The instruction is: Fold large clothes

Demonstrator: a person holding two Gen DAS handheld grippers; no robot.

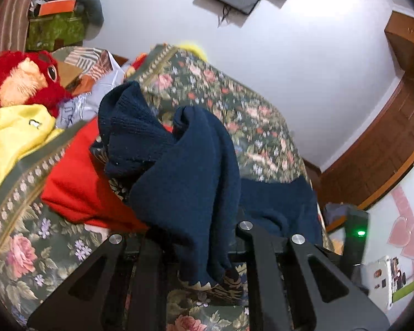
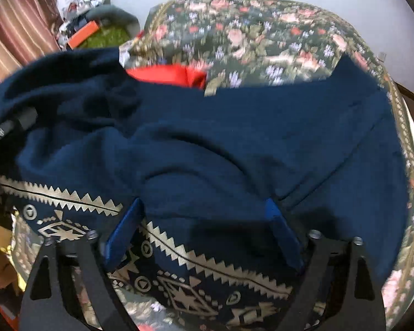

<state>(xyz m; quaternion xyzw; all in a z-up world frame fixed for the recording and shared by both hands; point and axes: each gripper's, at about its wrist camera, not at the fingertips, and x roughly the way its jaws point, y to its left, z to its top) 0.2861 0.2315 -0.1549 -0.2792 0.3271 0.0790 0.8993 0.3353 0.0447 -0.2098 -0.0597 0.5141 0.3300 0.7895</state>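
- A navy sweater (image 2: 207,143) with a band of pale zigzag pattern is lying across a floral bedspread (image 2: 262,35), its long axis running side to side in the right wrist view.
- The left gripper (image 1: 204,264) is clamping a bunched fold of that sweater (image 1: 185,171); the jaws are standing nearly together with cloth pinched between them, and the gathered knit is hanging up and away toward a red garment (image 1: 77,182) on the bed.
- The right gripper (image 2: 204,237) is hovering over the patterned hem with its blue fingers (image 2: 124,234) spread wide; sweater cloth is lying between them, but the pads are not pressing on it.
- The left gripper's black body is also showing at the far left edge of the right wrist view, under the raised cloth, so both hands are working the same end region of the garment.
- By appearance, the next grasp is falling to the right hand: the hem is sitting directly below and ahead of its open jaws, crossing them at a slant, so closing there would likely catch the patterned edge.
- A red plush toy (image 1: 27,80) and a yellow cloth (image 1: 16,138) are sitting well clear at the bed's far side.
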